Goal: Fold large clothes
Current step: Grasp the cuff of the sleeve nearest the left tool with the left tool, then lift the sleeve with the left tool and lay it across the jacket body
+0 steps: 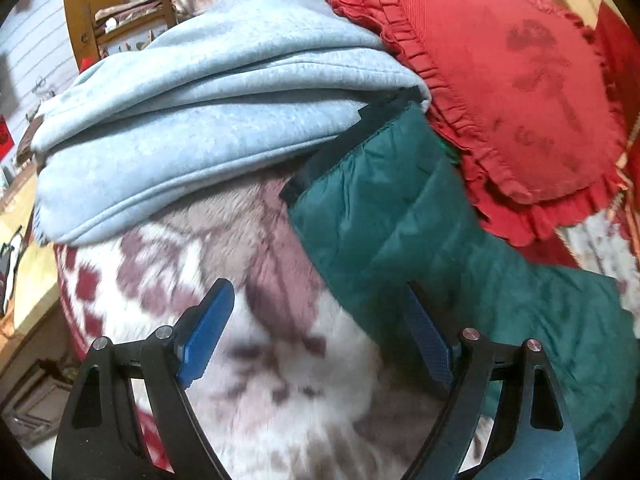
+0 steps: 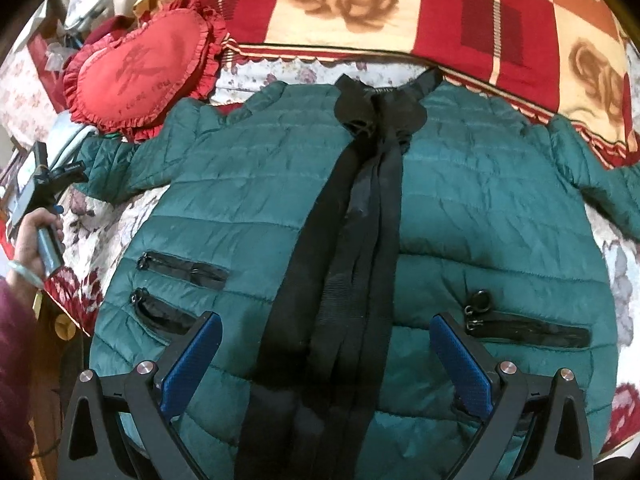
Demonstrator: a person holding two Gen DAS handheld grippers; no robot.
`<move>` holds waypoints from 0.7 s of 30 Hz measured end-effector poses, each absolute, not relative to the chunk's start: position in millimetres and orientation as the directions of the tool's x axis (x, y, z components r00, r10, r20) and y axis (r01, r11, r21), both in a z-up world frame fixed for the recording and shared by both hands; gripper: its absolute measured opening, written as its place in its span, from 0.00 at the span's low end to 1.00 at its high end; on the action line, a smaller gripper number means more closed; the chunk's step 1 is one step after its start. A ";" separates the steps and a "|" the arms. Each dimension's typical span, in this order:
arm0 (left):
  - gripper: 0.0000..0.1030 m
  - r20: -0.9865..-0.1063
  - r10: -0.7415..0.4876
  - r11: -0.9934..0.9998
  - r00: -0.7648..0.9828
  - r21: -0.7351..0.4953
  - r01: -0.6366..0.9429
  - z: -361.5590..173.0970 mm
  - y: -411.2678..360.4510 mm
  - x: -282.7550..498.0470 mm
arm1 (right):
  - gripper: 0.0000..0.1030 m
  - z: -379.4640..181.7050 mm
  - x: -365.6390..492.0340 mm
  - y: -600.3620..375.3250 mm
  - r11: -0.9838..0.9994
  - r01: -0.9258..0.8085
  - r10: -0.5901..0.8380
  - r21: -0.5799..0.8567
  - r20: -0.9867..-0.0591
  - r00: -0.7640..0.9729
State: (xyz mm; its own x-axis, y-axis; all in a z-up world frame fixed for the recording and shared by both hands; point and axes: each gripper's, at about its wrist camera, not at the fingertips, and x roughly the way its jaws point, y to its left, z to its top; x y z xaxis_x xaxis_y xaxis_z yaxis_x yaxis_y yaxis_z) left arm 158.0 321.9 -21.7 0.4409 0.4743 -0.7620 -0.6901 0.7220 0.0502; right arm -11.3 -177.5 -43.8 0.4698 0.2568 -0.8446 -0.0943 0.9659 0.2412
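Observation:
A dark green quilted puffer jacket (image 2: 248, 208) with a black zipper strip lies flat, front up, on the bed, its sleeves spread to both sides. My right gripper (image 2: 326, 324) is open and empty, hovering above the jacket's lower middle. In the left wrist view the jacket's left sleeve (image 1: 400, 216) lies just right of my left gripper (image 1: 320, 292), which is open and empty above the floral bed cover (image 1: 280, 380). The hand holding the left gripper shows at the left edge of the right wrist view (image 2: 44, 200).
A folded light blue-grey garment (image 1: 208, 120) lies beyond the sleeve's cuff. A red heart-shaped frilled cushion (image 1: 512, 92) sits against the sleeve, also in the right wrist view (image 2: 140, 68). A red and cream rose-pattern blanket (image 2: 400, 4) lies behind the collar. Furniture stands past the bed's left edge.

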 end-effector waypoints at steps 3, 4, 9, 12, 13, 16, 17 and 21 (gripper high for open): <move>0.82 -0.763 0.484 0.718 0.428 0.067 -0.693 -33.9 328.0 173.5 | 1.00 -44.5 -8.8 -179.1 0.965 -0.089 0.258 0.246 -0.844 0.469; 0.82 -0.764 0.481 0.720 0.431 0.064 -0.691 -36.4 329.2 176.5 | 1.00 -45.2 -8.1 -179.3 0.965 -0.088 0.258 0.246 -0.844 0.470; 0.52 -0.738 0.497 0.747 0.457 0.097 -0.657 -38.6 322.6 191.0 | 1.00 -50.9 -5.7 -182.5 0.964 -0.076 0.260 0.254 -0.848 0.461; 0.25 -0.769 0.427 0.776 0.476 0.041 -0.630 -43.1 317.8 205.7 | 1.00 -51.4 -5.3 -183.7 0.963 -0.071 0.263 0.260 -0.848 0.461; 0.18 -0.772 0.409 0.778 0.487 0.015 -0.628 -42.5 318.0 205.6 | 1.00 -51.0 -5.4 -183.6 0.963 -0.071 0.262 0.259 -0.848 0.461; 0.13 -0.772 0.360 0.791 0.523 -0.044 -0.610 -36.7 313.3 200.4 | 1.00 -50.1 -6.4 -183.4 0.963 -0.075 0.264 0.260 -0.844 0.466; 0.13 -0.768 0.347 0.801 0.538 -0.055 -0.596 -31.6 307.9 195.7 | 1.00 -49.8 -7.2 -183.7 0.962 -0.075 0.266 0.262 -0.843 0.467; 0.12 -0.746 0.301 0.841 0.593 -0.085 -0.534 -7.1 279.9 175.6 | 1.00 -47.2 -10.8 -185.8 0.959 -0.072 0.274 0.274 -0.836 0.475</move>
